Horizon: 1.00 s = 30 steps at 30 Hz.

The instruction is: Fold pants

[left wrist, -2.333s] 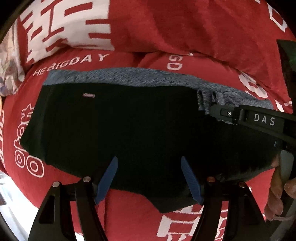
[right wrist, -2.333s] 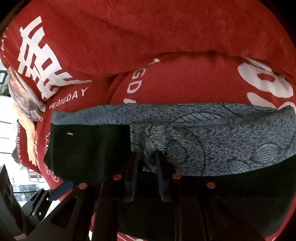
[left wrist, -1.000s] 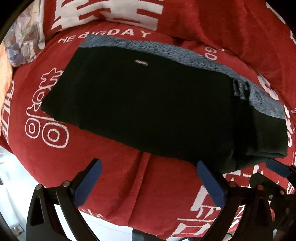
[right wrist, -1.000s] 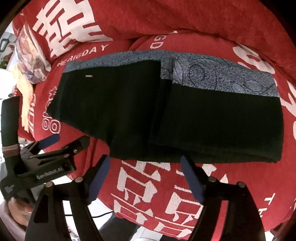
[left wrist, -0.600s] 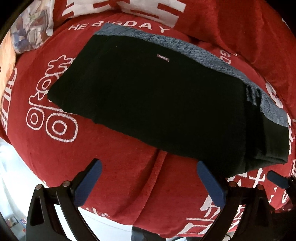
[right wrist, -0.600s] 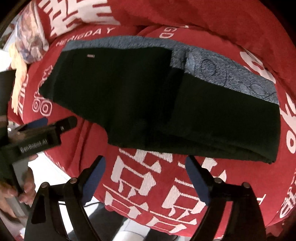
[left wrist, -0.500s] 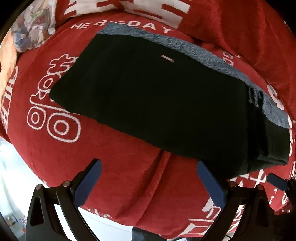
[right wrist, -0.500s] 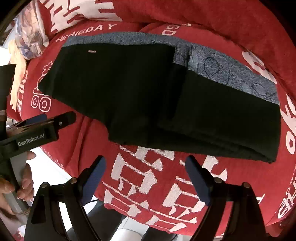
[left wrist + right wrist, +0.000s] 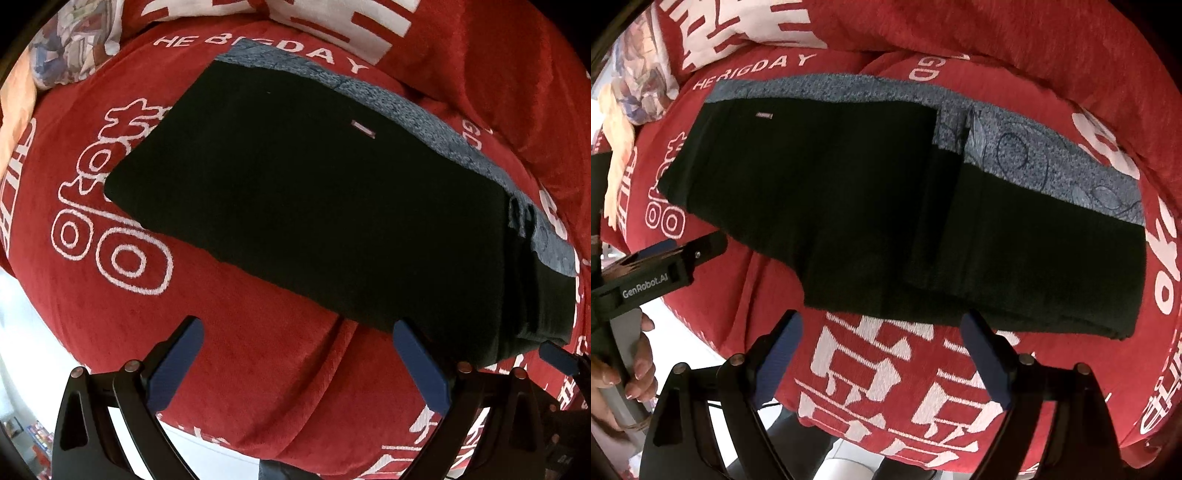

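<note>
- Closest in, both tools are spread wide with nothing between the blue pads. The left tool [image 9: 297, 356] hangs over the front edge of the red sofa cushion [image 9: 258, 369], and the right tool [image 9: 882, 350] does the same a bit further along, over the big white characters.
- That's the change: a couple of seconds back the right tool was pinched shut on the patterned fabric and the left was sitting right on the black cloth. Now both have let go and backed off toward the person, so the whole garment fits in view.
- In the right wrist view you can see the left tool off to the side, with the person's hand [image 9: 635, 373] wrapped round its handle. It's clear of the cloth.
- Next out, the black pants [image 9: 871, 206] lie flat across the seat cushions. One half is laid over the other, and the overlap edge runs down the middle.
- A grey-blue patterned band [image 9: 1052, 166] shows along the far edge, with a tiny label [image 9: 764, 115] near the far left corner.
- Behind that is the red back cushion [image 9: 960, 33], plus a floral pillow [image 9: 639, 81] at the far left.
- My read: that fold is down and holding on its own. It still looks wide, so I'd guess one more fold across, though it could be called done.
</note>
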{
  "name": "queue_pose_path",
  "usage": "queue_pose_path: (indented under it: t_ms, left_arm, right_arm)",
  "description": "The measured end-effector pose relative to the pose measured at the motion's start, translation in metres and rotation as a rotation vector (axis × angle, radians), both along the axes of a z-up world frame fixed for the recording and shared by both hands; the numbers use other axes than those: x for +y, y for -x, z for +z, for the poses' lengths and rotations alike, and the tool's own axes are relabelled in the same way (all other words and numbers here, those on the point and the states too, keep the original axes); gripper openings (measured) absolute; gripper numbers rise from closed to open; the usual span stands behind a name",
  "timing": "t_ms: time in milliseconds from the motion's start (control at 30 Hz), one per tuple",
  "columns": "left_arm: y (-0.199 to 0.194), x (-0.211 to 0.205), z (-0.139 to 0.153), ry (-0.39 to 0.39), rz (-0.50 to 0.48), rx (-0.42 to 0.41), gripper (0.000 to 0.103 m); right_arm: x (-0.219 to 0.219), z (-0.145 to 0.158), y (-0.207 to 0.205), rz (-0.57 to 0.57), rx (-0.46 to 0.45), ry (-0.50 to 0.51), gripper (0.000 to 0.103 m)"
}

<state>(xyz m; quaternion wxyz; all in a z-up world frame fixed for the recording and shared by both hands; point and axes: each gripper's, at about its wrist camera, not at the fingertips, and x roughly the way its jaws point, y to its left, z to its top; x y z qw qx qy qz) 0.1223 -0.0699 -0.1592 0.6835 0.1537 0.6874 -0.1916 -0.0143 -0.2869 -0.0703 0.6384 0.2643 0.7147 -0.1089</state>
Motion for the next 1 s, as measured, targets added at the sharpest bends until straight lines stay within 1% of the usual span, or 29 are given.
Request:
queue_pose_path:
  t_ms: [267,467,567,700,767,967,1000]
  left_arm:
    - [-0.013,0.003,-0.004,0.002,0.015,-0.003,0.103]
    - [-0.023,0.01,-0.005,0.023,0.048,0.009,0.103]
    - [-0.035,0.018,-0.001,0.066,0.078,0.018,0.103]
    - [-0.06,0.04,0.003,0.147,0.162,0.031,0.103]
    - [-0.07,0.049,0.004,0.175,0.193,0.036,0.103]
    - [-0.085,0.057,-0.005,0.251,0.209,0.08,0.103]
    - [-0.087,0.058,-0.006,0.275,0.217,0.086,0.103]
  right_arm:
    - [-0.006,-0.002,-0.008,-0.012,-0.006,0.018,0.09]
    - [-0.007,-0.01,-0.018,-0.018,-0.006,0.028,0.09]
    - [-0.008,-0.016,-0.021,-0.023,-0.006,0.027,0.09]
    - [-0.011,-0.02,-0.02,-0.037,-0.009,0.021,0.09]
    - [-0.011,-0.022,-0.018,-0.039,-0.007,0.017,0.09]
    - [-0.01,-0.028,-0.022,-0.034,0.0,0.015,0.09]
    - [-0.01,-0.029,-0.022,-0.035,0.001,0.014,0.09]
